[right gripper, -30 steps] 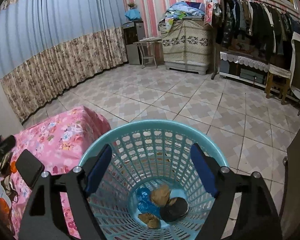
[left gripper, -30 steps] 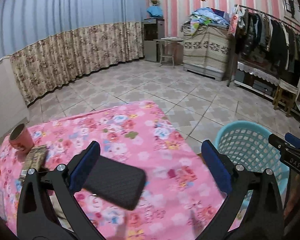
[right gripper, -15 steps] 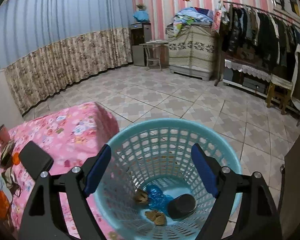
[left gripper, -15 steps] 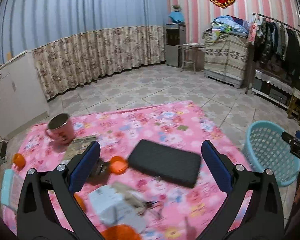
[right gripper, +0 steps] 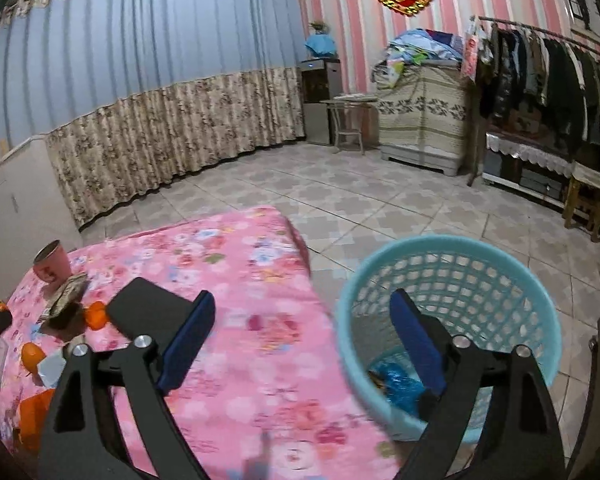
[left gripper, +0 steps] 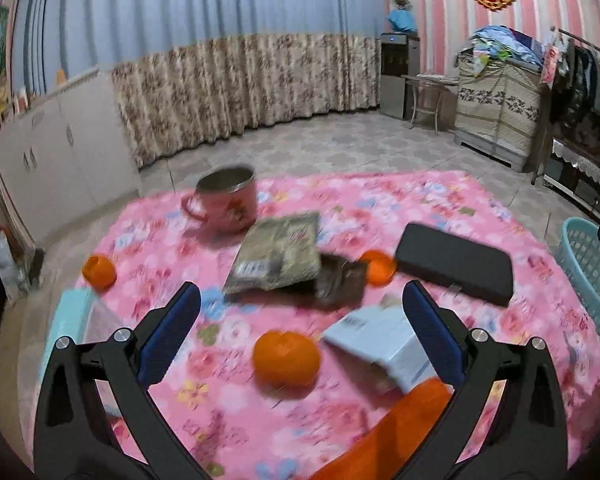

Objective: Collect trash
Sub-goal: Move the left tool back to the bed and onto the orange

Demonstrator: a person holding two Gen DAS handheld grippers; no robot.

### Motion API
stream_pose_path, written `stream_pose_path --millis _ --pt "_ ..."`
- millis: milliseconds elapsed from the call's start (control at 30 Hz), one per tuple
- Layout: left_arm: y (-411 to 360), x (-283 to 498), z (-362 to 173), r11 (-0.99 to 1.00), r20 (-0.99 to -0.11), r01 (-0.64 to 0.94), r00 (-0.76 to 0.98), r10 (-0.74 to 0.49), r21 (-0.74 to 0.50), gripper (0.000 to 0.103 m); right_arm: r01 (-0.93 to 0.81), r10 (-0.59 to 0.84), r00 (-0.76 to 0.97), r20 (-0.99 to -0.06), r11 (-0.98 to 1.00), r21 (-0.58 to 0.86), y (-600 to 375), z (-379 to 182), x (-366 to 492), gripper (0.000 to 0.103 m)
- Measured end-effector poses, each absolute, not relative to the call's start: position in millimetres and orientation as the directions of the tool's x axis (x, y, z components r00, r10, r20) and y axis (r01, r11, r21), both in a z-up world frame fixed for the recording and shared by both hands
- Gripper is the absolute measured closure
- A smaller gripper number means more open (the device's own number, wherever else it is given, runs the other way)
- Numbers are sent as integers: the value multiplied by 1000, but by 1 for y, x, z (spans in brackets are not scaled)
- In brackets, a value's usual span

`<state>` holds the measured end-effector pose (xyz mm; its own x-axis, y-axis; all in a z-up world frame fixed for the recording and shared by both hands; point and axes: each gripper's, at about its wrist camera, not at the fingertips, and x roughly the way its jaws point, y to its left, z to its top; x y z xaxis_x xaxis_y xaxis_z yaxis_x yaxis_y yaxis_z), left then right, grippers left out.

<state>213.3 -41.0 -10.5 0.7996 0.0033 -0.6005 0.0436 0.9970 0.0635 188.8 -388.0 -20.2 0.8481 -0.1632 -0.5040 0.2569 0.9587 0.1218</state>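
My left gripper is open and empty, low over the pink flowered table. Just past its fingers lie a tangerine and a crumpled white packet. Farther off are an olive snack packet and a dark wrapper. My right gripper hangs between the table's end and the teal mesh basket. Its jaws are opening, with nothing between them. A blue bag and other scraps lie in the basket's bottom.
A pink mug, a black case, two more tangerines, an orange bag and a teal box share the table. The basket stands on the tiled floor at the table's right end.
The left gripper swept left from over the black case to the litter mid-table. The right gripper pulled back from over the basket toward the table and its jaws widened.
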Motion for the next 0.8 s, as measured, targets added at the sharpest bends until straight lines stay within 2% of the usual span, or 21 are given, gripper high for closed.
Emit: stream_pose_path --millis 200,533,800 --pt "-6 209 -37 996 -622 20 782 37 84 5 221 -147 848 -509 971 89 -353 -23 187 9" --pt "7 206 -52 997 -635 65 772 -33 28 5 81 -74 850 -521 997 -10 -290 -31 171 4" --pt "4 223 -68 993 -697 115 711 -99 -24 6 50 -63 858 -510 998 -38 -266 -33 153 4"
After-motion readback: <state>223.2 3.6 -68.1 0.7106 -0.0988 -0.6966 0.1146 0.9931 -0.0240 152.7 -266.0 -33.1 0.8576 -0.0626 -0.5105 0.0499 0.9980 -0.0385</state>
